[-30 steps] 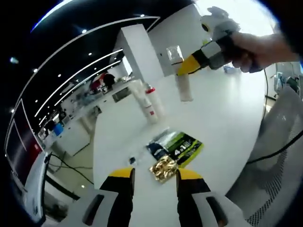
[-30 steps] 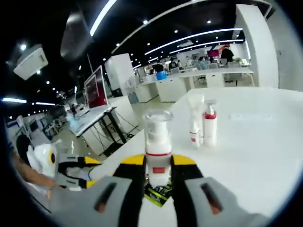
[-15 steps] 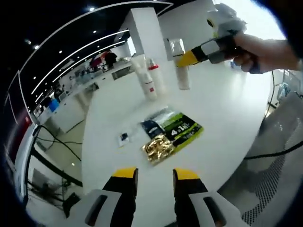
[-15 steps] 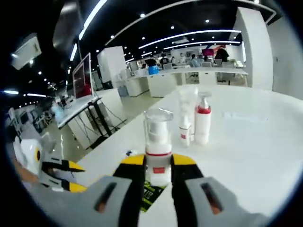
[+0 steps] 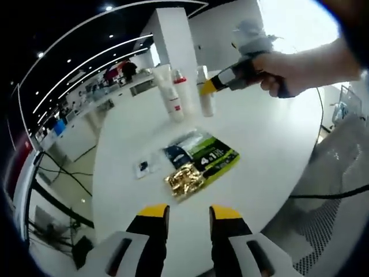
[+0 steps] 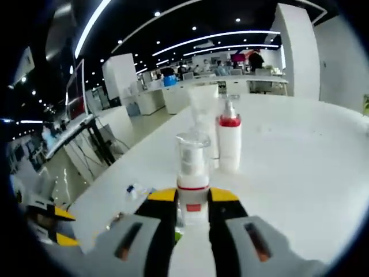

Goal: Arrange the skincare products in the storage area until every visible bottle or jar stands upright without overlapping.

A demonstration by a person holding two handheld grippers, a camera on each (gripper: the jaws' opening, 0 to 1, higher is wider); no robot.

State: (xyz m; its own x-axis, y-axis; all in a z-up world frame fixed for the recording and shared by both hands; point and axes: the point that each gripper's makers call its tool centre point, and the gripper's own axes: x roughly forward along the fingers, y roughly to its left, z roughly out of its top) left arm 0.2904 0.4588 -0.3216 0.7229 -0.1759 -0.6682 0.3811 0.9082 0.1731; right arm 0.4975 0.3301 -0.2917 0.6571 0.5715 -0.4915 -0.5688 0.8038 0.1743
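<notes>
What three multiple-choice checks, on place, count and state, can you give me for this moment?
1. Where do the snack packets lie?
A. on the white table, ahead of the left gripper
B. on the floor
C. on a chair

2. How many bottles stand beside the held pump bottle?
A. none
B. two
C. five

3. What is the right gripper doing?
A. hanging open
B. gripping a packet
C. gripping the pump bottle

Answers: 1 A, the packets rest flat on the tabletop; 2 B, a tube and a red-collared bottle stand there; 3 C, the jaws pinch the bottle's base.
</notes>
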